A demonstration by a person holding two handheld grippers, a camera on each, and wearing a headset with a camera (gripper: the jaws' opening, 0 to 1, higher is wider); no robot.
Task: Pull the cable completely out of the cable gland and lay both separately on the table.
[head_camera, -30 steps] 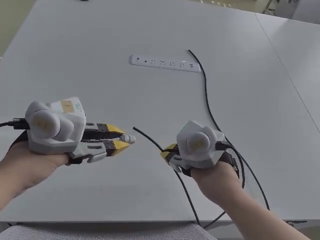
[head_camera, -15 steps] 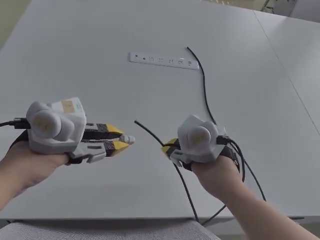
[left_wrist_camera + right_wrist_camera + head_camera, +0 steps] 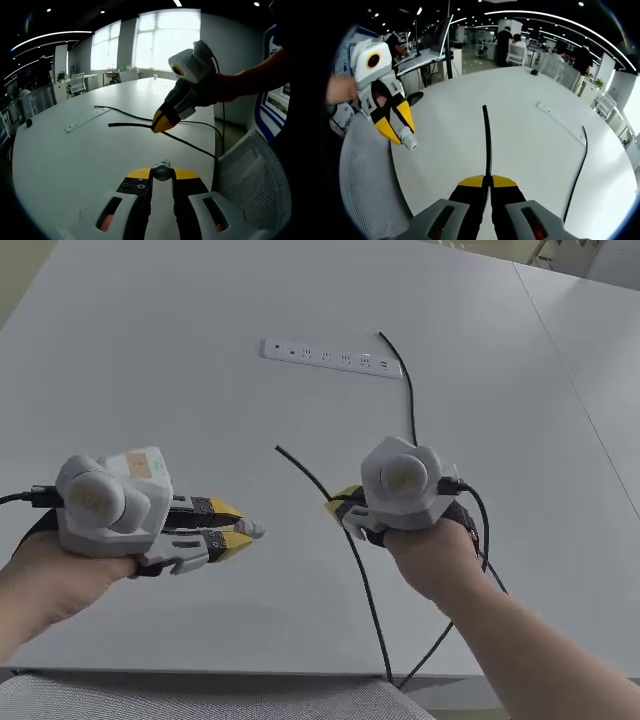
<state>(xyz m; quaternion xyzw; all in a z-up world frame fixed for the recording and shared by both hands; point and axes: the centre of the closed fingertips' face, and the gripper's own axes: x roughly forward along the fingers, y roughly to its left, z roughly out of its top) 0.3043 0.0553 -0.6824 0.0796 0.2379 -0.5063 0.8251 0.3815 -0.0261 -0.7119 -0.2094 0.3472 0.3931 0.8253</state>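
2 clamped: left gripper (image 3: 240,528) on gland (image 3: 162,170), right gripper (image 3: 489,181) on cable (image 3: 487,135).

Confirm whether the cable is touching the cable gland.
Apart. The head view shows bare table between the cable and the cable gland, which sits in the left tongs; the right tongs hold the cable.

The left gripper (image 3: 247,531) has a pale grey shell, black jaw arms and yellow tips, with a pale orange label on top; between those tips sits the small silver-white plastic cable gland (image 3: 257,530). The right gripper (image 3: 337,517) wears the same grey, black and yellow, and the thin black cable (image 3: 300,469) it clasps runs dark across the plain matt white table (image 3: 180,410). Beyond both tongs lies a long white plastic power strip (image 3: 331,358) with dark sockets, beside another stretch of black cable (image 3: 410,400).
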